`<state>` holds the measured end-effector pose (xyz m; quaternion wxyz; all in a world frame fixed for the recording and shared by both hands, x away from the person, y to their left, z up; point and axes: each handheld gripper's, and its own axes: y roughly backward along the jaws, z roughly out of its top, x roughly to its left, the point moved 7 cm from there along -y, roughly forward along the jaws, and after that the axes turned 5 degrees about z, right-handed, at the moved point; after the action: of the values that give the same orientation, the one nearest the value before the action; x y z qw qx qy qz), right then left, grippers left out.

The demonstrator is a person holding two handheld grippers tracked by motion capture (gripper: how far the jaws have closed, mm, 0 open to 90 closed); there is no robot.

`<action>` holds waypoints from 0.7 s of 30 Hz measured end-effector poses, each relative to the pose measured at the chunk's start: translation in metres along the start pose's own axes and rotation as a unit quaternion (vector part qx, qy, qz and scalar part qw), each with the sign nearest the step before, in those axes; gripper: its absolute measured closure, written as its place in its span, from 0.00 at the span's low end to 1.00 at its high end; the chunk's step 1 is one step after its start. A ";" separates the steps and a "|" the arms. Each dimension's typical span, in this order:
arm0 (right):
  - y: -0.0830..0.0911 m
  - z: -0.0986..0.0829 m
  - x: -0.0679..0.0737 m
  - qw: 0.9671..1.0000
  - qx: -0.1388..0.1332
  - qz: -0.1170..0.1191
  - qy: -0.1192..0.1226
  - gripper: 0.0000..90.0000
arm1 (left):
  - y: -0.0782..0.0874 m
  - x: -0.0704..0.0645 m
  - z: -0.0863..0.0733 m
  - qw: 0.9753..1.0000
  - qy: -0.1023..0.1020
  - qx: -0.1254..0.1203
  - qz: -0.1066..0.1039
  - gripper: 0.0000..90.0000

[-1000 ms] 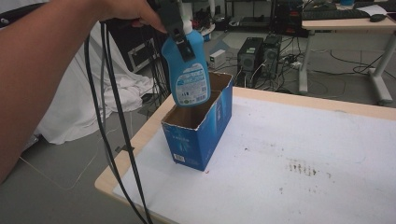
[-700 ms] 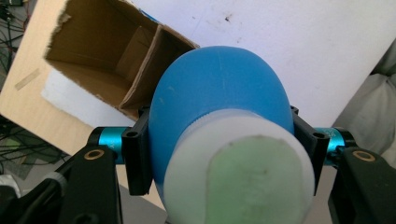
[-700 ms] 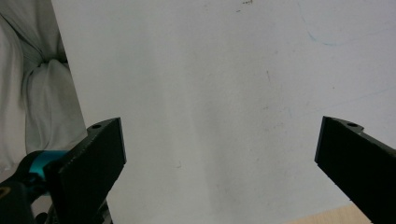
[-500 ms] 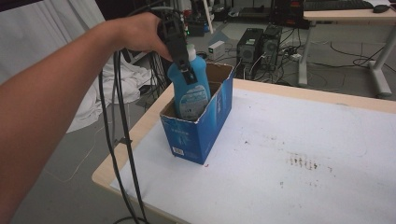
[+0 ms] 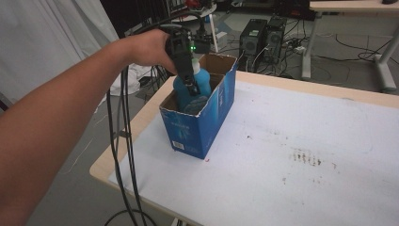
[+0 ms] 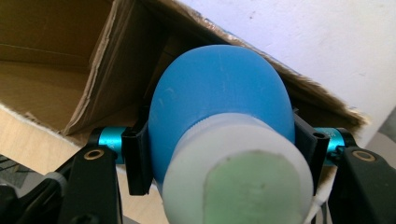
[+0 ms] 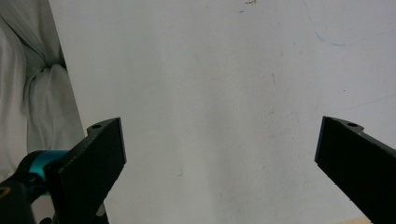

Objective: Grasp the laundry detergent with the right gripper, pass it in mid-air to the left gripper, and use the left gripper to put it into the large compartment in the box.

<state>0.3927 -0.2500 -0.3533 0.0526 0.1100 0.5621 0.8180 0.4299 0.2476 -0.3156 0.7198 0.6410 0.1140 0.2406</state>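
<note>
Item: blue bottle [image 5: 194, 89], clamped at its shoulders by the left gripper [image 5: 188, 84], stood partly inside the blue box [image 5: 197, 127] near its front wall; advisable to lower straight, releasing once seated; right gripper [image 7: 219, 158] gaped wide, empty.

High view looks forward and down from above the person's side, taking in the whole white worktop [image 5: 306, 155] and the cardboard box [image 5: 200, 127]. Left gripper view sits very close, aimed into that same box [image 6: 70, 60], sharing it with the high view. Right gripper view faces the bare worktop [image 7: 210, 93] closely.
</note>
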 end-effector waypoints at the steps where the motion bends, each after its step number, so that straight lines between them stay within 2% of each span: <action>1: 0.000 0.000 0.000 1.000 0.000 0.000 0.000 0.01 | -0.004 0.000 0.000 1.000 0.000 0.002 -0.001 0.42; 13: -0.002 -0.003 0.000 1.000 -0.001 -0.001 -0.001 0.01 | -0.034 -0.005 -0.005 0.999 -0.007 0.030 -0.009 0.42; 21: -0.005 -0.004 0.001 1.000 -0.003 0.001 -0.009 0.01 | -0.036 -0.005 -0.001 0.999 -0.008 0.028 -0.012 0.42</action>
<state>0.3907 -0.2519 -0.3598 0.0575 0.1175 0.5592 0.8187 0.4321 0.2438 -0.3520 0.7050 0.6618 0.1225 0.2236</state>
